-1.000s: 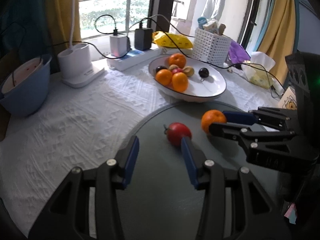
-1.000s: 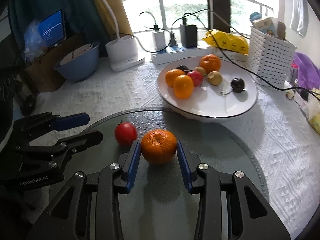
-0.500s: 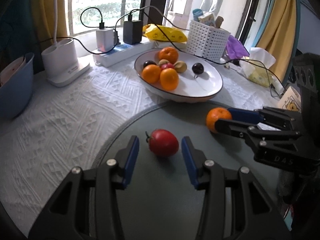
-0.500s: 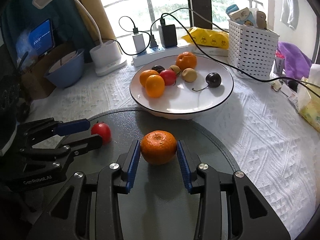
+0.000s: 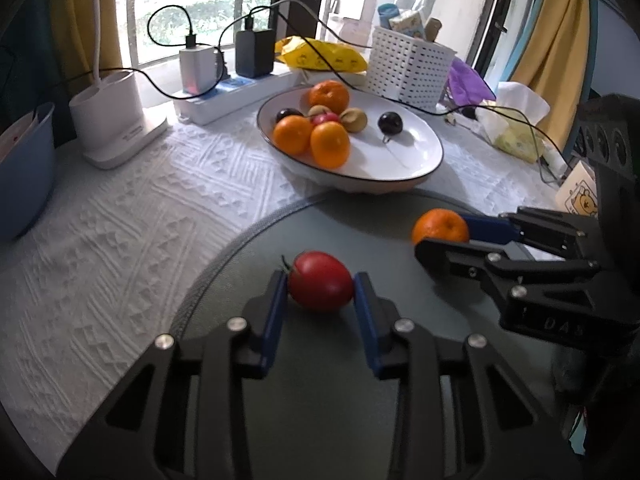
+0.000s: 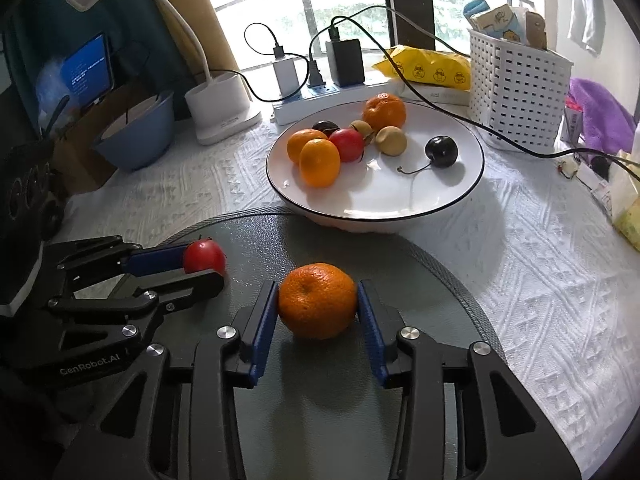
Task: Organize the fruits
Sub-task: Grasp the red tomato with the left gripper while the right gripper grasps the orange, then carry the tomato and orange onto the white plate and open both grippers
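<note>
Lower centre, right wrist view: my right gripper (image 6: 317, 300) pinching round orange mandarin (image 6: 317, 300), blue pads touching both sides, above dark grey round mat (image 6: 420, 280). Left gripper (image 5: 321, 286) clamps glossy red tomato (image 5: 321, 286) likewise (whether lifted, cannot tell). Mid-frame beyond: white dark-rimmed plate (image 6: 400, 208) holding oranges, cherries. Risk I see: tomato smooth, squeeze too light and it slips; black cable (image 6: 460, 116) draped over plate's far-right rim could snag my approach.

We saw a glossy, smooth red tomato (image 5: 321, 286) pressed between the left gripper's (image 5: 320, 308) matt blue pads (image 5: 273, 316), and a dimpled orange (image 6: 317, 300) between the right gripper's (image 6: 318, 320). Under both fingers lay a smooth grey mat (image 6: 344, 432); ahead of them were a rough, woven white cloth (image 5: 100, 248) and a glazed plate (image 6: 404, 204).
</note>
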Action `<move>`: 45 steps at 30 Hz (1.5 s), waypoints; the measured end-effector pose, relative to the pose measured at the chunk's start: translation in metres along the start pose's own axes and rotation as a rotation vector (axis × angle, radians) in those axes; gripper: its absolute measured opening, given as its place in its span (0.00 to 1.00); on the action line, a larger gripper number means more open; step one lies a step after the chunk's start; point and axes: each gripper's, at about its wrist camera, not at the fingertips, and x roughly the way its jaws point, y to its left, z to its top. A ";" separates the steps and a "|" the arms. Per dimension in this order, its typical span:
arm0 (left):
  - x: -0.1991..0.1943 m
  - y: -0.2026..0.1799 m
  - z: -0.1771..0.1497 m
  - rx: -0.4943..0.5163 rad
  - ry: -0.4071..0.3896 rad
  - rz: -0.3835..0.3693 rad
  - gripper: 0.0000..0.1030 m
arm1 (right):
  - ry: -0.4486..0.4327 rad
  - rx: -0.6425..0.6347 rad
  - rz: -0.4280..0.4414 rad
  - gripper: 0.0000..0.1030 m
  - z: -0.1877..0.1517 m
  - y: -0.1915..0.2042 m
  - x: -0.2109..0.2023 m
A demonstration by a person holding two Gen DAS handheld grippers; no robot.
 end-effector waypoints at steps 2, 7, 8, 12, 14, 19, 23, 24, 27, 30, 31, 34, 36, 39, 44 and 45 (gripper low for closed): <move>-0.001 -0.002 0.000 0.005 -0.001 -0.003 0.34 | -0.008 0.004 -0.002 0.41 0.000 -0.002 -0.003; -0.008 -0.007 0.005 0.016 -0.020 -0.012 0.34 | -0.028 0.014 -0.012 0.41 0.002 -0.008 -0.011; -0.010 -0.008 0.006 0.019 -0.025 -0.012 0.34 | -0.033 0.016 -0.014 0.41 0.003 -0.009 -0.013; -0.014 -0.013 0.014 0.043 -0.044 -0.009 0.34 | -0.054 0.023 -0.025 0.41 0.006 -0.014 -0.019; -0.016 -0.016 0.018 0.054 -0.053 -0.011 0.34 | -0.063 0.025 -0.031 0.41 0.008 -0.017 -0.022; -0.015 -0.023 0.028 0.077 -0.067 -0.016 0.34 | -0.080 0.036 -0.045 0.41 0.012 -0.027 -0.025; -0.012 -0.028 0.036 0.090 -0.071 -0.022 0.34 | -0.095 0.041 -0.052 0.41 0.017 -0.034 -0.028; -0.010 -0.029 0.039 0.094 -0.072 -0.024 0.34 | -0.098 0.042 -0.054 0.41 0.018 -0.035 -0.028; -0.006 -0.033 0.045 0.107 -0.076 -0.027 0.34 | -0.104 0.042 -0.061 0.41 0.022 -0.040 -0.027; -0.003 -0.034 0.052 0.112 -0.082 -0.030 0.34 | -0.109 0.043 -0.065 0.41 0.026 -0.045 -0.026; -0.001 -0.034 0.054 0.114 -0.084 -0.030 0.34 | -0.110 0.044 -0.065 0.41 0.028 -0.046 -0.025; 0.004 -0.034 0.060 0.115 -0.086 -0.033 0.34 | -0.111 0.048 -0.066 0.41 0.031 -0.050 -0.022; 0.009 -0.034 0.064 0.113 -0.085 -0.035 0.34 | -0.113 0.053 -0.067 0.41 0.033 -0.053 -0.020; 0.017 -0.036 0.067 0.113 -0.079 -0.038 0.34 | -0.118 0.062 -0.068 0.41 0.037 -0.058 -0.016; 0.028 -0.036 0.076 0.119 -0.070 -0.041 0.34 | -0.115 0.064 -0.062 0.41 0.043 -0.063 -0.009; 0.030 -0.036 0.077 0.120 -0.069 -0.039 0.34 | -0.116 0.062 -0.063 0.41 0.045 -0.063 -0.009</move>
